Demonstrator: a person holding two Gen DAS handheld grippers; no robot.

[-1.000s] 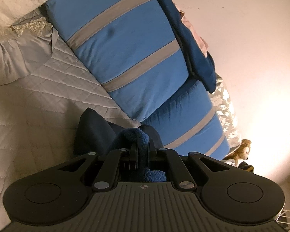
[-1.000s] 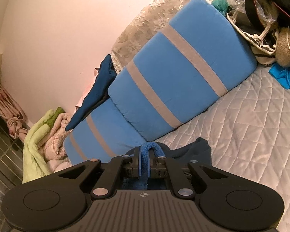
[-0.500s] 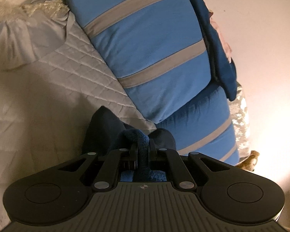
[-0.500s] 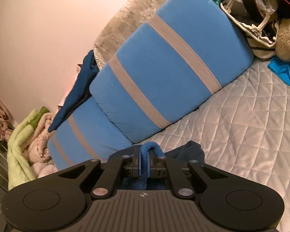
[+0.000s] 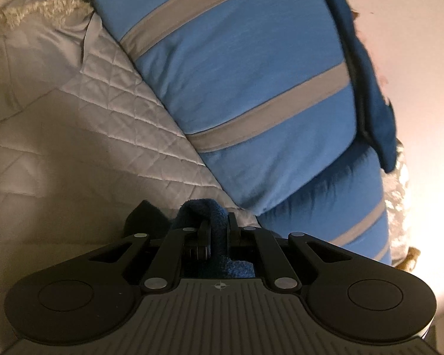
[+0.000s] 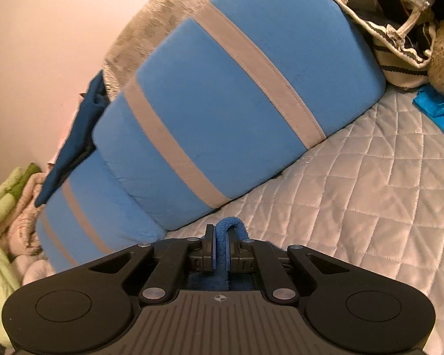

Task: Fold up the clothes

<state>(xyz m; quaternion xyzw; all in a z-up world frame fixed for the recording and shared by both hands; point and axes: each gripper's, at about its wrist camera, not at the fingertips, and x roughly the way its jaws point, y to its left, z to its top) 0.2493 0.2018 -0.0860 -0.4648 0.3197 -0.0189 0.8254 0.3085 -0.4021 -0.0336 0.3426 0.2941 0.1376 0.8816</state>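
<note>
Both grippers (image 5: 217,226) (image 6: 220,244) stayed clamped on the towel (image 5: 219,261), which we swung nearer the cushion (image 6: 222,103); fold underway.

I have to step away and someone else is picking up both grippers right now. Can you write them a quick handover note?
Left gripper: shut on the blue fleece garment.
Right gripper: shut on the same garment's edge.
Both are held over the quilted bedspread, near the blue striped cushions.
Done: the garment is gripped at two points. How far the folding has got cannot be seen.
Left: lay it on the bedspread, complete the fold, release.
</note>
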